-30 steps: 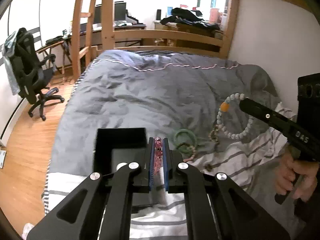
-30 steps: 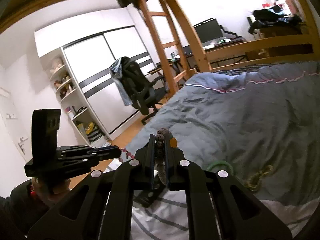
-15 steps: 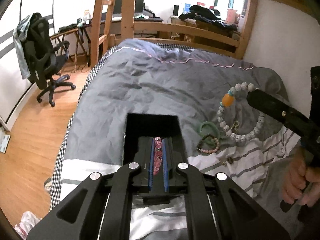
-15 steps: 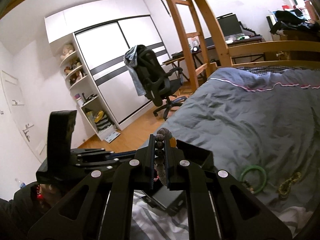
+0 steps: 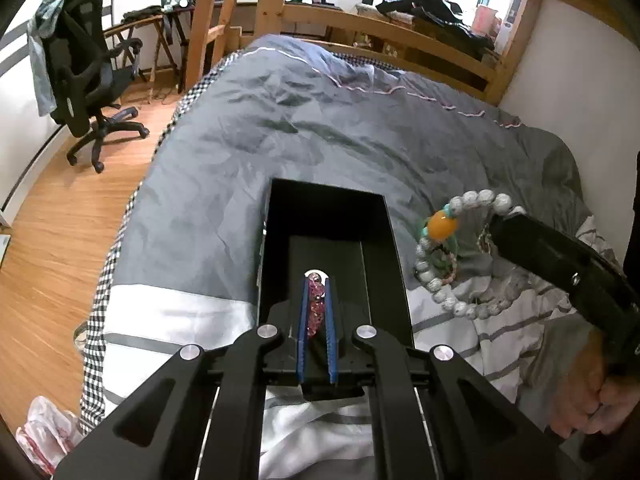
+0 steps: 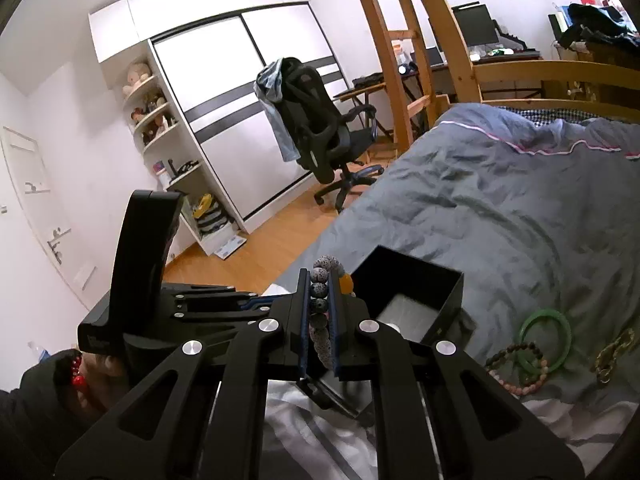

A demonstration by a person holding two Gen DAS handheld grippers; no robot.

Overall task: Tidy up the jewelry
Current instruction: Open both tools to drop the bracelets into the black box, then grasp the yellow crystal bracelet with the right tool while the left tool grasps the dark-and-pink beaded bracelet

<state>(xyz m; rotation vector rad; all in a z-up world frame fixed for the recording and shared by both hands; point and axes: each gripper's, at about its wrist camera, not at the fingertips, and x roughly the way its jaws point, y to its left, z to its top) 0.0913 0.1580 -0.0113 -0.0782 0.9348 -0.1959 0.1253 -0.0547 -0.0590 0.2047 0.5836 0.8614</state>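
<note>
We recorded a bed covered by a creased grey quilt [image 5: 320, 128] over a white, grey-striped sheet [image 5: 172, 312]. On it stood a rectangular matte black box [image 5: 384, 248], open at the top, with a pale insert on its floor. Our left gripper [image 5: 316, 308] hung directly over the box interior, its blue-padded fingers [image 5: 303, 320] pressed onto a strand of glossy pink faceted beads [image 5: 315, 306]. Our right gripper [image 6: 320, 312] was beside the box on its right, its fingers pinching a bracelet of round, pitted grey stone beads [image 5: 436, 280] carrying one smooth oval amber bead [image 5: 442, 225]; the loop hung free in the air. On the quilt near the box lay a smooth green bangle [image 6: 546, 340], touching a brown-and-pink beaded bracelet [image 6: 516, 368]; a gold chain [image 6: 612, 354] lay just beyond.
</note>
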